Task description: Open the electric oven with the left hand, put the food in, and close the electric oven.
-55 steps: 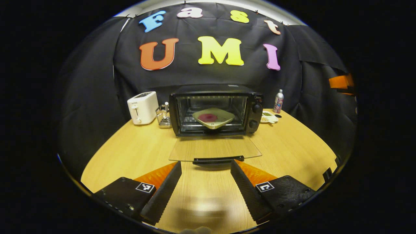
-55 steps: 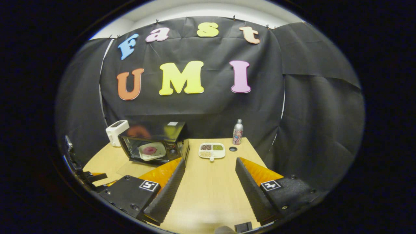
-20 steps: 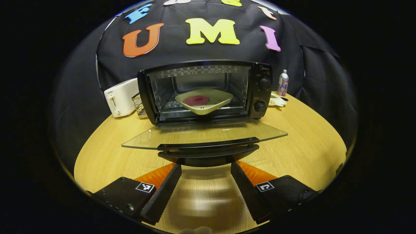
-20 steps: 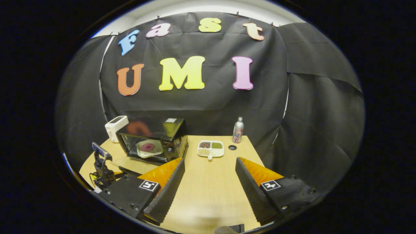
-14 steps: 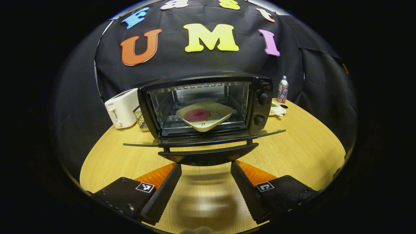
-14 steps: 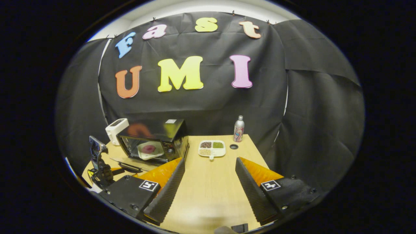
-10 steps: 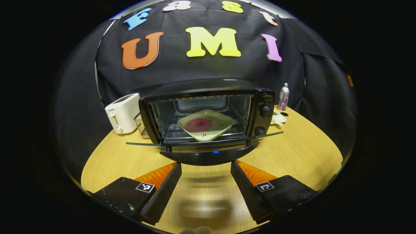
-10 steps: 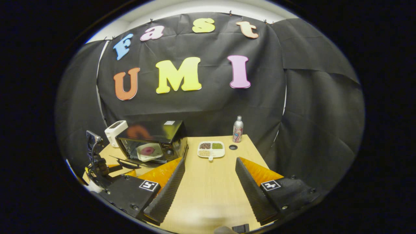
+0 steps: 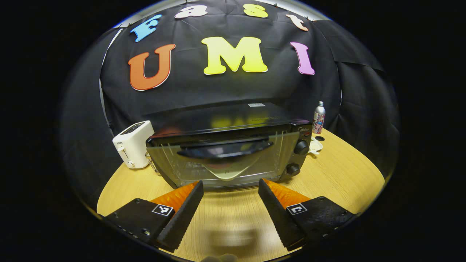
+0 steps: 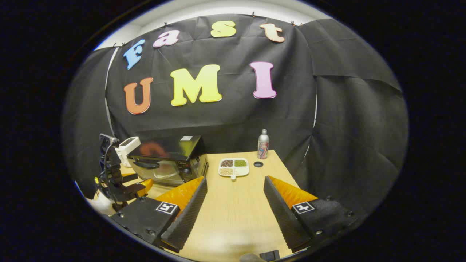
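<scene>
Left gripper view: the left tongs are seen spread wide, with nothing held between them, just in front of the oven. The oven stands toward the table's far edge. Its glass door is raised almost shut, tilted slightly outward at the top, with the handle across its upper part. The plate is glimpsed through the glass, inside the oven; the food on it cannot be made out. A toaster is placed beside the oven toward the far left corner, and a bottle near the far right corner.

Right gripper view: the right tongs are held wide open and empty above the table's near part. A divided tray is set beside the oven, with the bottle at the far edge.
</scene>
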`<state>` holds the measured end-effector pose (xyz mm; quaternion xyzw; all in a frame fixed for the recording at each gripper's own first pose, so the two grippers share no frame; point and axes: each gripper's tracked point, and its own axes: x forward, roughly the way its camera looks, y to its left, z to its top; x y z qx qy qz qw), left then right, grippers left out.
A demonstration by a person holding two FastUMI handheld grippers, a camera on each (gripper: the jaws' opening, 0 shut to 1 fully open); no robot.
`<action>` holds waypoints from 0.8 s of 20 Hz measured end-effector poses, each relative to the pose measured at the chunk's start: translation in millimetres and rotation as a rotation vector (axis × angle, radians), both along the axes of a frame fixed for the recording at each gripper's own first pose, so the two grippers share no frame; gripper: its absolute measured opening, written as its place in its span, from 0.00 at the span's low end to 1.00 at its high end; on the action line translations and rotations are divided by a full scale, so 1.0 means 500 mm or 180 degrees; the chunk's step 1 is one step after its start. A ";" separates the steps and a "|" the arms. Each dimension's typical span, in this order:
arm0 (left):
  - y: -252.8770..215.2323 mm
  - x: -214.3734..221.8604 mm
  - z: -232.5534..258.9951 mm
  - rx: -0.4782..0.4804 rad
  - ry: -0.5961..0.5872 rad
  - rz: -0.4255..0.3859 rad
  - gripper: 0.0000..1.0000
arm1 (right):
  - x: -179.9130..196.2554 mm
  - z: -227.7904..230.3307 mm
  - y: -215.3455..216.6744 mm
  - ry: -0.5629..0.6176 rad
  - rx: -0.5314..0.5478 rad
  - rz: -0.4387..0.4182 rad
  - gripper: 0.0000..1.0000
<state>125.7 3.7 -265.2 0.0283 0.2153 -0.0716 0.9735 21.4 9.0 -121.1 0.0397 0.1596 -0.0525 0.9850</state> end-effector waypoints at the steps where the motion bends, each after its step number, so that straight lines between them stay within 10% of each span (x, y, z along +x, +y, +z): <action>1: -0.001 -0.002 0.002 -0.0003 -0.0002 -0.0003 0.97 | -0.001 0.004 0.000 -0.0002 -0.0011 0.0001 0.96; 16: 0.018 -0.096 0.126 -0.0110 -0.0340 0.0012 0.97 | -0.043 0.071 0.040 -0.0220 -0.0151 0.0016 0.96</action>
